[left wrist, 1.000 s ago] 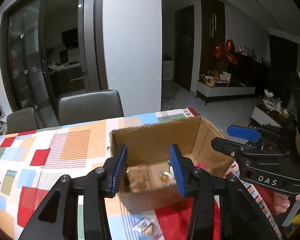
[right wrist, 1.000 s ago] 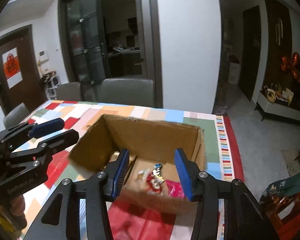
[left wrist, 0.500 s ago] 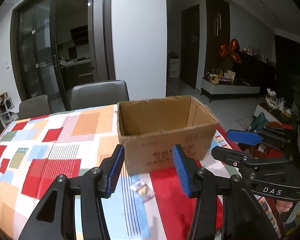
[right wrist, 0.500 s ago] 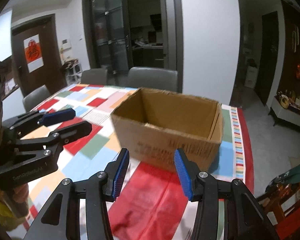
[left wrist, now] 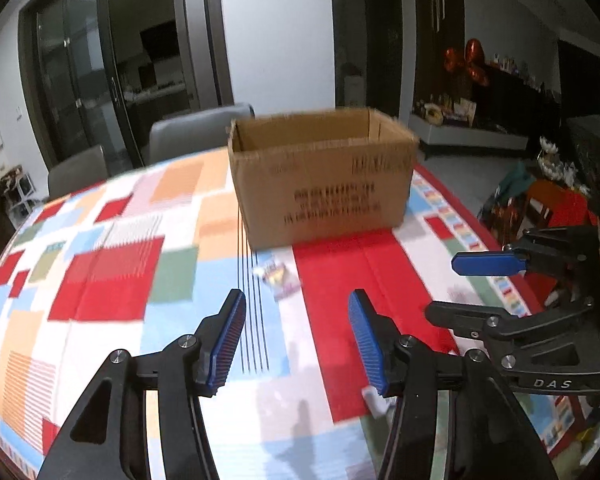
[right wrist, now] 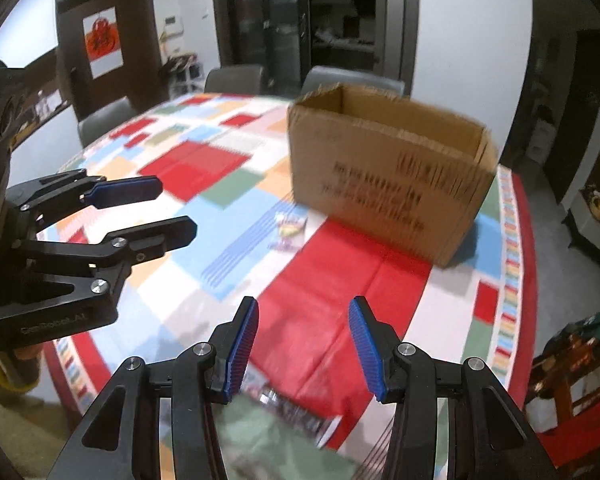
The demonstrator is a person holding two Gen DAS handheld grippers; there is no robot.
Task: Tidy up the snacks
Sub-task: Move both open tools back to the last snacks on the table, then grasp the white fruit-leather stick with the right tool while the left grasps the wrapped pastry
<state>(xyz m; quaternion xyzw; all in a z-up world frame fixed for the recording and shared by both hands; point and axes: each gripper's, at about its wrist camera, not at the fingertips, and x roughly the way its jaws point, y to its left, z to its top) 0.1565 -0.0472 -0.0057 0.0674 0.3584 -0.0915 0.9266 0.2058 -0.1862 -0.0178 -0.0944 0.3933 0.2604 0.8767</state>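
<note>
With both the left gripper [left wrist: 296, 340] and the right gripper [right wrist: 302, 346] spread and empty, I judge the small snack packet [left wrist: 277, 276] before the cardboard box [left wrist: 324, 184] light, crinkly and slippery, best pinched across its middle.

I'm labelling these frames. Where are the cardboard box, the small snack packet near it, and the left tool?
cardboard box [left wrist: 332, 196], left wrist view, printed front wall.
small snack packet [right wrist: 290, 226], right wrist view, wrapper middle.
left tool [left wrist: 296, 340], left wrist view, midway between fingertips.
</note>
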